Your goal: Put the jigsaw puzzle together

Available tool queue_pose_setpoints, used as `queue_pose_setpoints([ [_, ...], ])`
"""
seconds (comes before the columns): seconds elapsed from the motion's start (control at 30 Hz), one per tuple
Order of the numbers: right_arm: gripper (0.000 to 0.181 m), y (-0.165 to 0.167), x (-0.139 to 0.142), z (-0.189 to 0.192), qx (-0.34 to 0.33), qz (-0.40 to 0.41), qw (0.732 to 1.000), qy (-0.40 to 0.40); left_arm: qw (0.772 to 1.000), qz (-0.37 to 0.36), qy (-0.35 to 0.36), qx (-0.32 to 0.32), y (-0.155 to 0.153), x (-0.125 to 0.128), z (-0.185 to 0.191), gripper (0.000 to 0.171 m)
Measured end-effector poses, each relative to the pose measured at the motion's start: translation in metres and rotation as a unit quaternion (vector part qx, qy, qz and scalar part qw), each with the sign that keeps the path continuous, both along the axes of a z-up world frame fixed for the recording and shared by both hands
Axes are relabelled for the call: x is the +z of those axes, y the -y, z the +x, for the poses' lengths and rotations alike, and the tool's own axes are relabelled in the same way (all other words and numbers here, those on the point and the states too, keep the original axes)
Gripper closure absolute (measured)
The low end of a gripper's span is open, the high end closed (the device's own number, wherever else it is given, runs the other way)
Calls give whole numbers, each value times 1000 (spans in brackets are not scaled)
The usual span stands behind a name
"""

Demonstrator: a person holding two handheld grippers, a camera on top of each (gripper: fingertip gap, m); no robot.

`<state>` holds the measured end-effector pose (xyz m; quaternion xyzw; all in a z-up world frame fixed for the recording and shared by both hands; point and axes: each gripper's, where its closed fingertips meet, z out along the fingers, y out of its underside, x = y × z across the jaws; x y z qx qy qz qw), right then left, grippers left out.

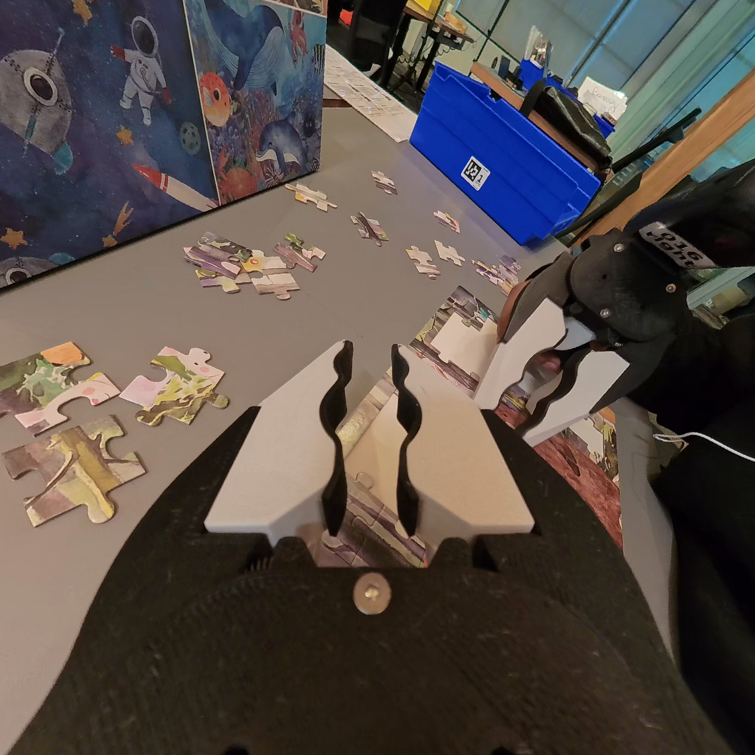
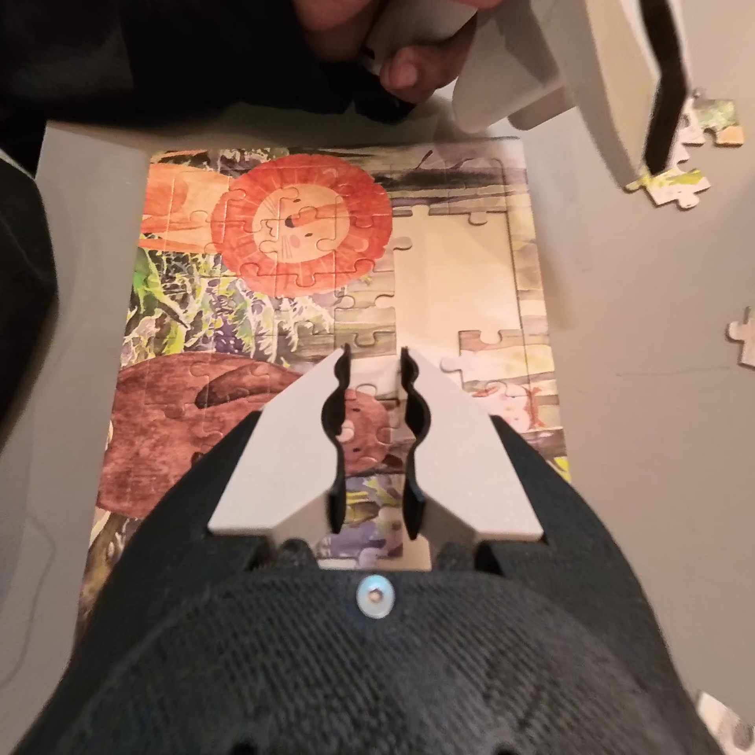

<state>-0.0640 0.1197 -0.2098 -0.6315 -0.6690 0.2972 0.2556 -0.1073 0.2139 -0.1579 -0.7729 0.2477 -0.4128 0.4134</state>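
Observation:
A partly joined jigsaw puzzle (image 2: 261, 310) with an orange lion (image 2: 302, 228) and a brown animal lies flat on the grey table. It has a cream-coloured unfilled patch (image 2: 449, 278) on its right side. My right gripper (image 2: 375, 353) hovers over the puzzle's middle, open and empty. My left gripper (image 1: 369, 351) is open and empty above the puzzle's (image 1: 445, 322) edge. It also shows in the right wrist view (image 2: 564, 135), above loose pieces (image 2: 674, 188). The right gripper (image 1: 519, 388) shows in the left wrist view, to the right.
Three large loose pieces (image 1: 184, 386) lie left of the left gripper. A cluster (image 1: 245, 265) and several scattered pieces (image 1: 369, 228) lie farther back. A picture-covered puzzle box (image 1: 122, 102) stands at back left, a blue bin (image 1: 502, 155) at back right. Between my right fingertips and the partly joined jigsaw puzzle (image 2: 261, 310) there is roughly 5 cm.

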Motion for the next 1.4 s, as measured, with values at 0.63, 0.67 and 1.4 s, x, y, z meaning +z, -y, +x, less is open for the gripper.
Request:
queue_pose_setpoints([
  [0.63, 166, -12, 15, 10, -14, -9, 1000, -21, 1000, 0, 0, 0, 0, 0, 0, 155],
  [0.67, 169, -9, 14, 10, -6, -19, 1000, -20, 1000, 0, 0, -1, 0, 0, 0, 155],
  [1.4, 181, -19, 9, 18, -19, -7, 1000, 9, 1000, 3, -3, -1, 1, 0, 1, 155],
])
